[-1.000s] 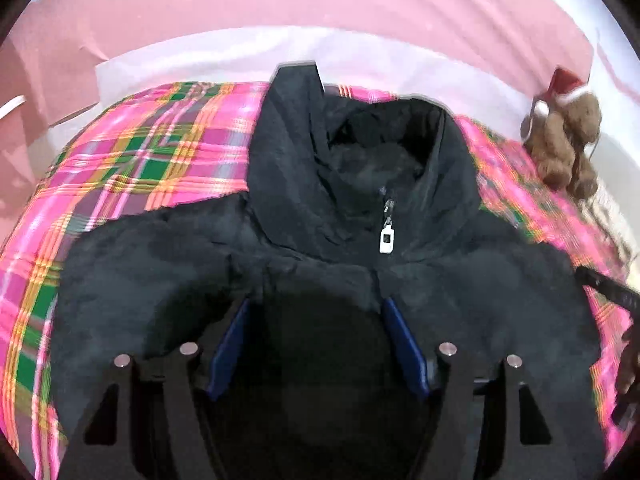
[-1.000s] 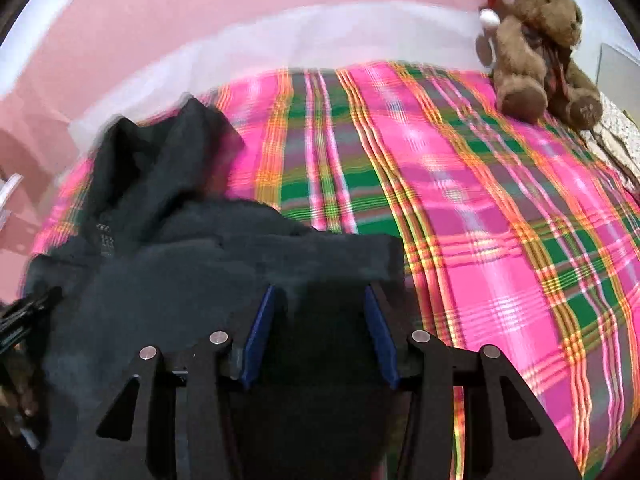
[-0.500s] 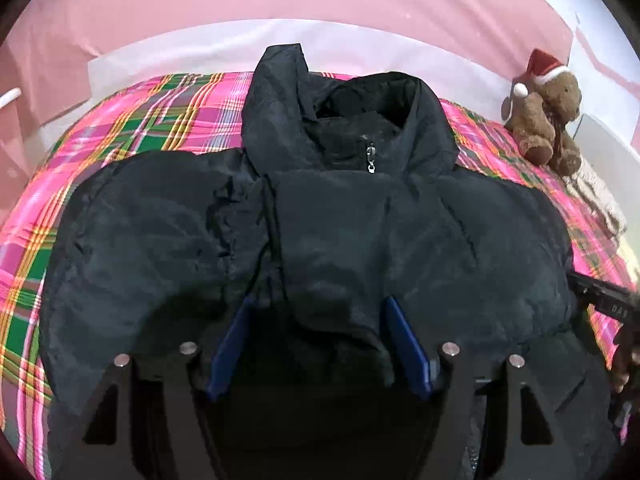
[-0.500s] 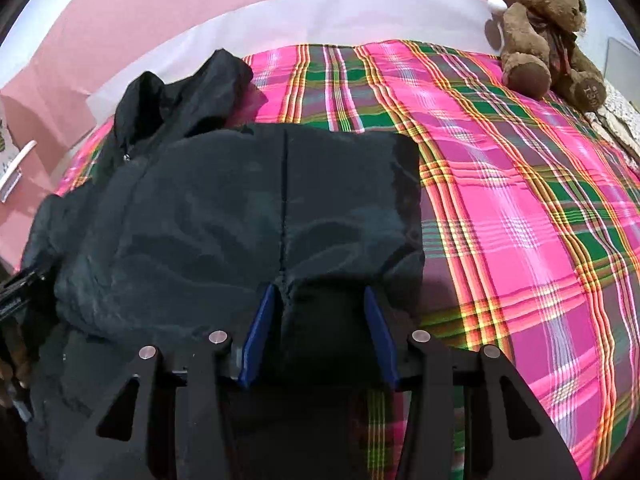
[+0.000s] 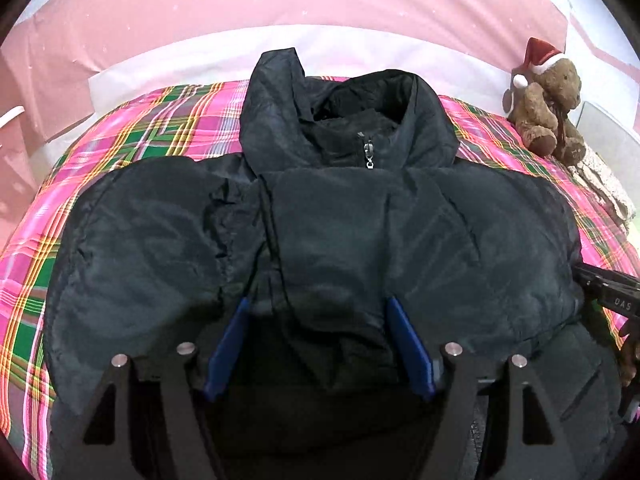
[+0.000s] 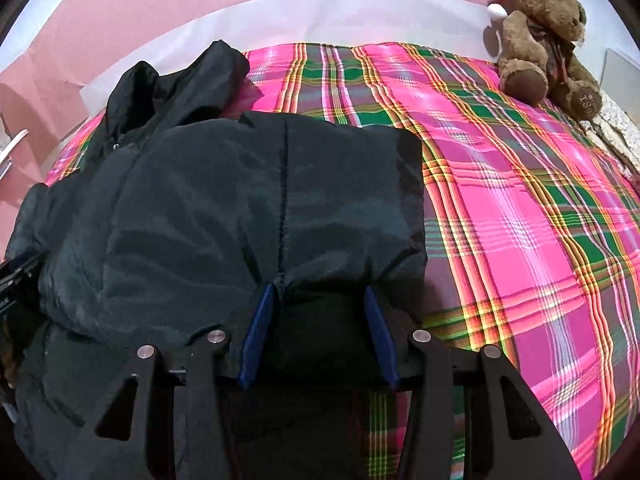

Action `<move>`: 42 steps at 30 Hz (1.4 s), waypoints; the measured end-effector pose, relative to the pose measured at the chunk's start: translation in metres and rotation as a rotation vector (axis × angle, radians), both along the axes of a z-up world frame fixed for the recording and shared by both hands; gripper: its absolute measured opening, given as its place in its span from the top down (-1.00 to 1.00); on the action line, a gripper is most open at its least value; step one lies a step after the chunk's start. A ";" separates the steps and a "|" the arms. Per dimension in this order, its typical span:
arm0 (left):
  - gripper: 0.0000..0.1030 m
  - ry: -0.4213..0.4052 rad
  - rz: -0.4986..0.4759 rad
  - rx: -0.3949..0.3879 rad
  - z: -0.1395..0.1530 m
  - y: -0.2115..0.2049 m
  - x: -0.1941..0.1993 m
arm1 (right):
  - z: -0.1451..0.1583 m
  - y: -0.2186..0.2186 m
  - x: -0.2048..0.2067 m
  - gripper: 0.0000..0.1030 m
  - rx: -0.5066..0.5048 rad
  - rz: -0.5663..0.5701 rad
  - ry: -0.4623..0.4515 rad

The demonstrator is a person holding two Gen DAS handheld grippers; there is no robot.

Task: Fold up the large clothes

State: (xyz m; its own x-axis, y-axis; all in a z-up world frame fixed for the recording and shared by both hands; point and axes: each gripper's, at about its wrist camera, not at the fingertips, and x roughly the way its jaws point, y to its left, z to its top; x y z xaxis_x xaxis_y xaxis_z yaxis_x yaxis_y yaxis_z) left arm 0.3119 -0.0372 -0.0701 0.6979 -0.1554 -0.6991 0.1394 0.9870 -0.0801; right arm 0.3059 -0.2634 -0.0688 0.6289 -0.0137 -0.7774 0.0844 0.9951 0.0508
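Note:
A black puffer jacket (image 5: 360, 220) lies front up on the pink plaid bed cover (image 5: 132, 132), its collar and zip pull (image 5: 368, 154) toward the far edge. My left gripper (image 5: 316, 304) is shut on a thick bunch of the jacket near its middle. In the right wrist view the jacket (image 6: 240, 200) shows a doubled-over panel ending in a straight edge. My right gripper (image 6: 319, 288) has that panel's near edge between its blue pads, with creases running from the left pad (image 6: 260, 328). Its jaws are opening.
A brown teddy bear (image 6: 544, 40) in a red Santa hat sits at the bed's far right corner, also visible as the teddy bear (image 5: 548, 108) in the left view. Bare plaid cover (image 6: 520, 200) spreads right of the jacket. A white sheet strip (image 5: 192, 56) and pink wall lie beyond.
Both grippers have come down with the jacket fabric in them. The lifted, blurred fabric has settled flat on the bed. Over the last half second little has shifted.

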 end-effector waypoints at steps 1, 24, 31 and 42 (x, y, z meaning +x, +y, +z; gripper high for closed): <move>-0.44 0.001 0.000 0.000 0.000 0.000 0.000 | 0.000 0.000 0.000 0.04 0.000 -0.002 0.000; -0.43 -0.034 0.108 -0.138 0.053 0.047 -0.177 | 0.097 0.089 -0.167 0.03 0.066 0.009 -0.216; -0.43 -0.036 0.111 -0.110 0.053 0.050 -0.227 | 0.096 0.120 -0.216 -0.05 0.064 0.040 -0.230; -0.43 -0.064 0.081 -0.089 0.068 0.034 -0.271 | 0.100 0.144 -0.261 -0.21 0.059 0.096 -0.291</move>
State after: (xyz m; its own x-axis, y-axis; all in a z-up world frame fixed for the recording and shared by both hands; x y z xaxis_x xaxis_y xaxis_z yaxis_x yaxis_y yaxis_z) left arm 0.0413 -0.0027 -0.0022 0.7532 -0.1555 -0.6392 0.0666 0.9847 -0.1610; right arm 0.0446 -0.1198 0.0317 0.8215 0.0969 -0.5620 -0.0368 0.9924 0.1172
